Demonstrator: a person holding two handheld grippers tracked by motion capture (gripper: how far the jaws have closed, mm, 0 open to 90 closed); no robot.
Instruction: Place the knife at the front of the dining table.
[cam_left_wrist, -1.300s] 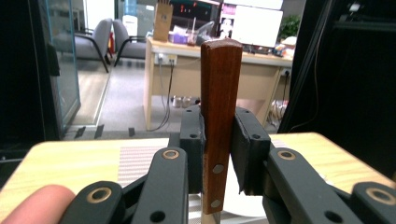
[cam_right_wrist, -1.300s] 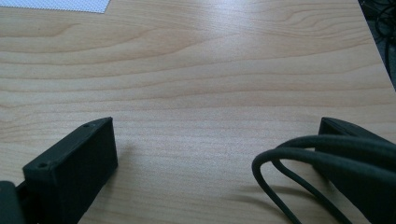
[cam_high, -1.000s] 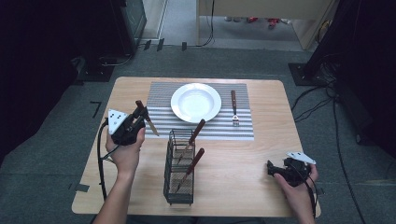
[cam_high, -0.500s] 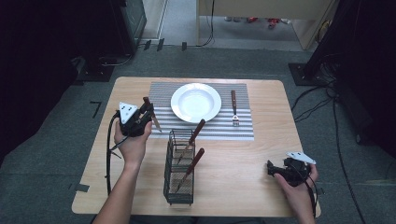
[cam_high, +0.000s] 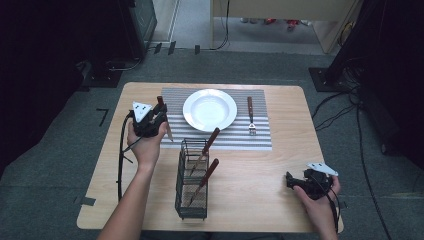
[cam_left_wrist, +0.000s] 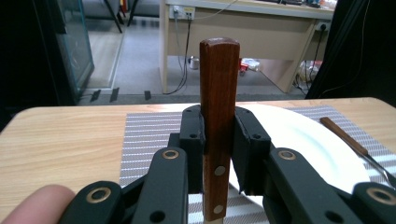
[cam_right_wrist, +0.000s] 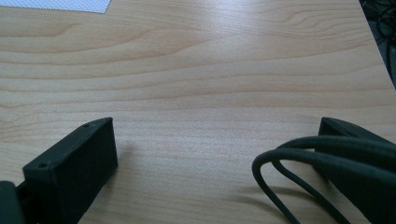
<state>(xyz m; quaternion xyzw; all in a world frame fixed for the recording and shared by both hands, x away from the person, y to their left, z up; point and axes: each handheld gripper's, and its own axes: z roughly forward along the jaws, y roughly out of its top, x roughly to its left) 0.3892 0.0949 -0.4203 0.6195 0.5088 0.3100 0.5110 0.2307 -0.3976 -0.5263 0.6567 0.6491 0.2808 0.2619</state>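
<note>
**Left gripper clamps a knife beside the plate**

High view: the left gripper (cam_high: 156, 120) holds a knife (cam_high: 164, 119) over the mat's (cam_high: 260, 140) left edge, just beside the plate (cam_high: 210, 110). The right gripper (cam_high: 295, 181) rests near the table's (cam_high: 280, 210) right front corner.

Left gripper view: jaws shut on the knife's wooden handle (cam_left_wrist: 218, 107), held upright.

Right gripper view: jaws wide apart over bare table (cam_right_wrist: 196, 93), nothing between.

The wooden table (cam_high: 280, 200) bears a striped placemat (cam_high: 260, 140) (grey-white) and wire caddy (cam_high: 192, 200).
</note>
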